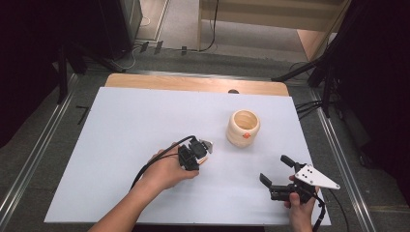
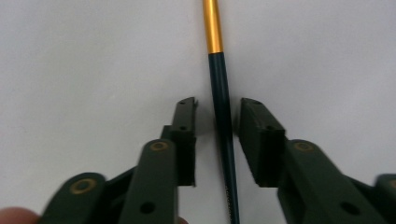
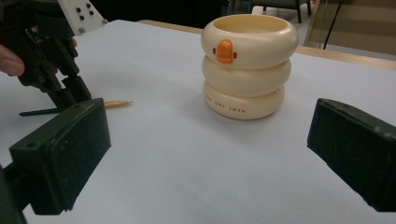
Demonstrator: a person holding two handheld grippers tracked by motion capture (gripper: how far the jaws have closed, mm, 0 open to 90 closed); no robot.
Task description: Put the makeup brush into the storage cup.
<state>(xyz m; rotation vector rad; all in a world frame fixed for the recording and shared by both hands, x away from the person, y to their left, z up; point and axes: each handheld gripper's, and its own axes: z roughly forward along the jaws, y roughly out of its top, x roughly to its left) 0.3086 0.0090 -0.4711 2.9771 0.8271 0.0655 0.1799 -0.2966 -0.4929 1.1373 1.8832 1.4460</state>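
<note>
**Left gripper closing on the pen, cup waiting nearby**

High view: the left gripper was down on the white table, pointing toward the cream ringed cup, which stood upright a little beyond it. The right gripper hovered near the front edge, well apart from the cup, with its 2 jaws spread wide and nothing between them.

Left gripper view: a slim pen, dark green with a gold section farther out, lay flat on the table and ran straight between the 2 jaws. The jaws stood narrow around it, with a slight gap visible on each side, so the pads did not appear to press yet.

Right gripper view: the pen lay beside the left gripper, to the left of the cup, whose open mouth faced up.

The step in hand looked like the pickup of the pen. The next move probably called for finishing the squeeze on the thin barrel, lifting it level, then tilting it upright over the cup's mouth.
</note>
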